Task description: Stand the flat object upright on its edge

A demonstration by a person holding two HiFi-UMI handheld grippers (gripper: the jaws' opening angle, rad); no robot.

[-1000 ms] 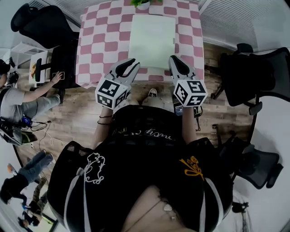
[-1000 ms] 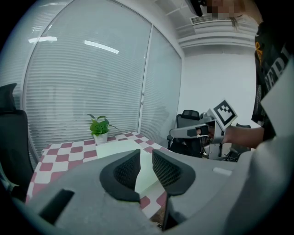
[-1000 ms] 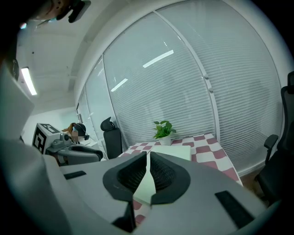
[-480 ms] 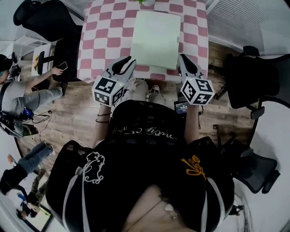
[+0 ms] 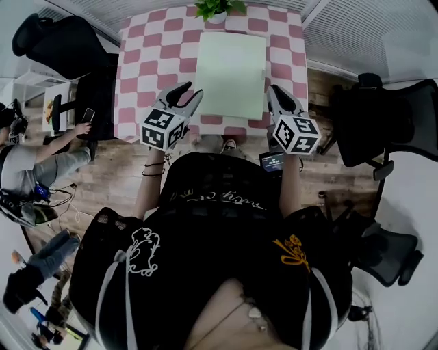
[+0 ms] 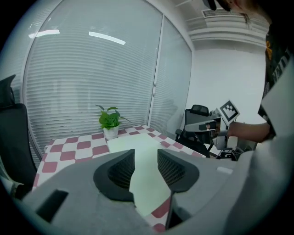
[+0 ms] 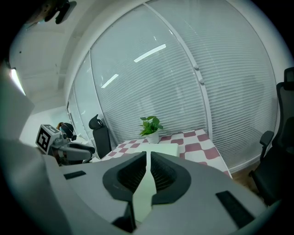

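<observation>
A pale green flat board (image 5: 231, 65) lies flat on the pink-and-white checked table (image 5: 147, 61), nearer its right side. My left gripper (image 5: 186, 93) hovers at the table's near edge, just left of the board's near-left corner. Its jaws have just been opening and stand a little apart with nothing between them; in the left gripper view (image 6: 146, 158) the board (image 6: 138, 147) shows through the gap. My right gripper (image 5: 274, 91) is shut and empty at the board's near-right corner, and in its own view (image 7: 148, 158) the board (image 7: 163, 149) lies ahead.
A small potted plant (image 5: 215, 8) stands at the table's far edge behind the board. Black office chairs stand at the left (image 5: 58, 41) and right (image 5: 383, 116) of the table. A seated person (image 5: 27, 157) is at the far left, over a wooden floor.
Both grippers have moved forward to the table's near edge, on either side of the board's near corners. The left jaws have parted from shut; the right jaws stay shut.
</observation>
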